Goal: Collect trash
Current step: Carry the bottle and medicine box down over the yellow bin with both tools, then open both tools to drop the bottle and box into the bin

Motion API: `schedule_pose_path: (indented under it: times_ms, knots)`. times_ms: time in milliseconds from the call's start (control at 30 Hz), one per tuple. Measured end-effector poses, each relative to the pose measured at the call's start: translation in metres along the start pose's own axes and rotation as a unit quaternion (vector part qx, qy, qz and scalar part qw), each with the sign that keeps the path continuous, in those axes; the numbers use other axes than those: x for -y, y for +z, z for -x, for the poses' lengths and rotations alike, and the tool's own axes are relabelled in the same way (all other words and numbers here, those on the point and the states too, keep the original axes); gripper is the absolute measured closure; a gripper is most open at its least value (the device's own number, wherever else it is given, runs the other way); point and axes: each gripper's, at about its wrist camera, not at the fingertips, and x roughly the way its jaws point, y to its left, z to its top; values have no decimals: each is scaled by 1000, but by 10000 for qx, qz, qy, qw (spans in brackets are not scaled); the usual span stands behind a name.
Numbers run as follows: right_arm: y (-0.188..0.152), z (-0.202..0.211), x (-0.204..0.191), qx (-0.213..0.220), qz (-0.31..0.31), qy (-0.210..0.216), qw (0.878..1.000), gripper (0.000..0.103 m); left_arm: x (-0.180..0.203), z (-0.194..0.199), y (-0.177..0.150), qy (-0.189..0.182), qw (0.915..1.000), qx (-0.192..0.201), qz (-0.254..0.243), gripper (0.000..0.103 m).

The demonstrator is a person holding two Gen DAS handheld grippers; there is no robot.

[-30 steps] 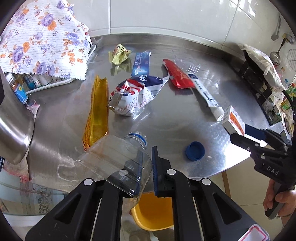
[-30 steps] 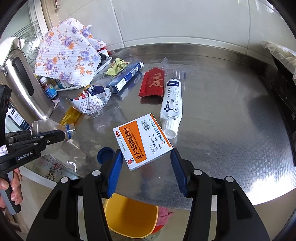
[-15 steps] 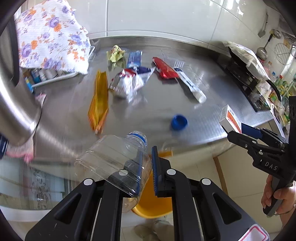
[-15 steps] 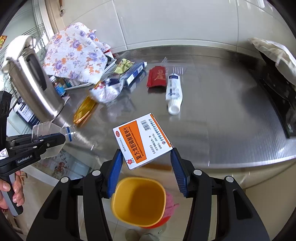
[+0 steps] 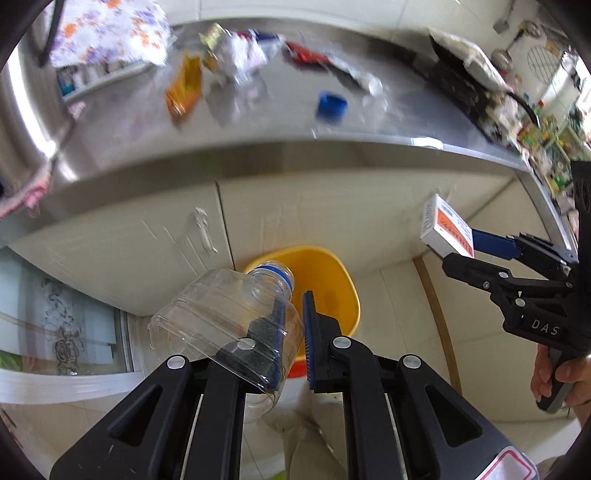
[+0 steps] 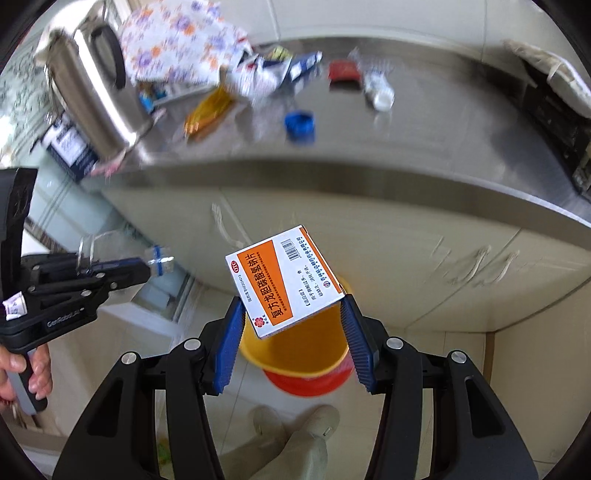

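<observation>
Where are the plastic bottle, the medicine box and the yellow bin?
plastic bottle [image 5: 221, 314]: left wrist view, clear body.
medicine box [image 6: 284, 280]: right wrist view, printed top face.
yellow bin [image 5: 332, 273]: left wrist view, inner wall.

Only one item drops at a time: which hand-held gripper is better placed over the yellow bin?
Probably the right hand-held gripper: its medicine box hangs over the yellow bin. The left's bottle sits at the rim.

A steel countertop [image 6: 424, 147] runs above cream cabinet doors [image 5: 332, 206], with white wall tiles [image 6: 369, 22] behind and pale floor tiles [image 5: 480, 369] below.
</observation>
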Motion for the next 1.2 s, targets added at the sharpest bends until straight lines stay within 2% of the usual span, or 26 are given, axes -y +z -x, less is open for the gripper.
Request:
schedule_pose_path:
  times_ms: [200, 433, 633, 900, 1200]
  knots:
    - [-24, -40, 8, -444, 354, 160, 9983, 49, 9, -48, -12, -210, 9977, -321, -554, 92]
    - [-43, -104, 27, -1008, 796, 293, 9913, 49, 17, -112, -22, -510, 9910, -717, -1014, 92]
    - [-50, -163, 38, -1458, 1029, 495, 9827, 49, 16, -169, -28, -627, 9829, -1119, -1325, 92]
    - [-50, -234, 44, -1997, 1045, 663, 9720, 49, 0, -232, -26, -817, 9754, -1610, -1264, 92]
    - [-61, -277, 43, -2382, 1329, 688, 9596, 49, -8, -275, -29, -822, 9656, -2040, -1389, 92]
